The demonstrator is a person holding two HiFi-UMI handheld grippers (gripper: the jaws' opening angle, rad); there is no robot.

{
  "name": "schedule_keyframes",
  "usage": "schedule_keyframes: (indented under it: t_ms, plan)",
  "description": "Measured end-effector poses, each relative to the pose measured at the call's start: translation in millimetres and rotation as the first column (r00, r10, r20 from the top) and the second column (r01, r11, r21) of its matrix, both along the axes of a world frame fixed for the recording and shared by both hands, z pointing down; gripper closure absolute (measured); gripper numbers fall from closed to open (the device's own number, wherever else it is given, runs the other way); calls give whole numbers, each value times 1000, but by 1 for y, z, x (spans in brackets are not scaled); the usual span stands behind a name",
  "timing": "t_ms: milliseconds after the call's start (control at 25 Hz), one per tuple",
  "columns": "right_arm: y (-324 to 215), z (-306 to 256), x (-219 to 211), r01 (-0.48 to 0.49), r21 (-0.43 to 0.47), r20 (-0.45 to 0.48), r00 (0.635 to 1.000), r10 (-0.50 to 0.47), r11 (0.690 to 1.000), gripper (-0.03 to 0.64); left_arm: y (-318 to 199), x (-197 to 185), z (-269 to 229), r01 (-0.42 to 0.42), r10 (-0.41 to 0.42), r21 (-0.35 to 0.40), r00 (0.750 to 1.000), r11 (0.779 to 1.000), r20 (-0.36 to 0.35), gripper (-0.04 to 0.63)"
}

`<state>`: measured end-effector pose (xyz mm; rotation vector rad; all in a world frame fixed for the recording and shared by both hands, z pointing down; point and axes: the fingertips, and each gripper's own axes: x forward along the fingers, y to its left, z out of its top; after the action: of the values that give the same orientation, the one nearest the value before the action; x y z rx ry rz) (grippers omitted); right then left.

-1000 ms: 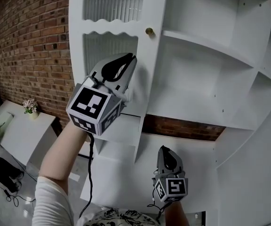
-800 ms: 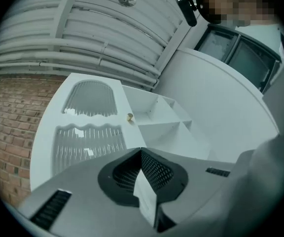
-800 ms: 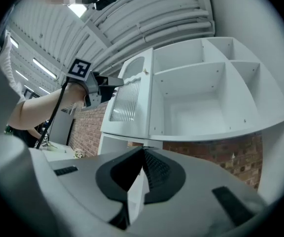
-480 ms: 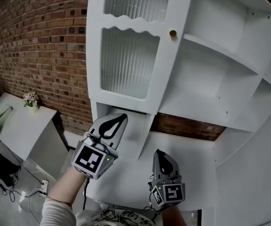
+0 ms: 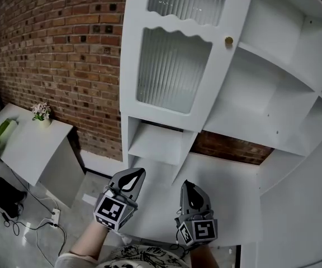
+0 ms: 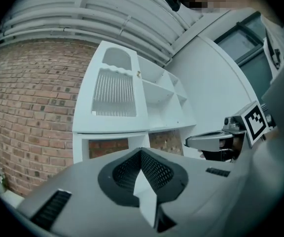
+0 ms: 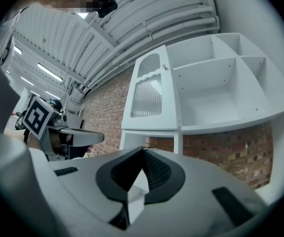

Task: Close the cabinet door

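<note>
Against the red brick wall (image 5: 66,66), the white wooden shelf cabinet (image 5: 273,94) carries its white ribbed-glass door (image 5: 172,66) flat across the left compartment, above you. Your left gripper (image 5: 134,175) and right gripper (image 5: 188,185) hang low, side by side, jaws pressed together, empty.

At the bottom centre of the frame the right tool (image 7: 142,152) has its jaws pressed together with nothing between them. Above stands the white cabinet (image 7: 221,125). Its cabinet door (image 7: 149,95), ribbed glass with a small knob (image 7: 165,67), covers the left section, with open shelves (image 7: 221,90) to the right. The left tool (image 7: 98,136) shows at middle left, before a brick wall (image 7: 107,107).
</note>
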<state>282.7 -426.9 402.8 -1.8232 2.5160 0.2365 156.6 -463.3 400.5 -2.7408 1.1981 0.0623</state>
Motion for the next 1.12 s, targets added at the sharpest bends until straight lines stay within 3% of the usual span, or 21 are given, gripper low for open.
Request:
schedule_keyframes:
  t_ms: [240,760,1120]
  plan:
    - [-4,5,-16,6,-7,-1,1000,-6,1000,614,3,-19,0,-2,2,-12,998,1000,-66,589]
    - [-14,7,-18,-7,-12,11,1000,7,1000,614,1,-15,-4,-32,32,-4,998,999,-57,589]
    - [-19,13,-21,8,-28,3,1000,-8,1000,614,-1,-11,2,-43,40,-40,996,998,-76,589]
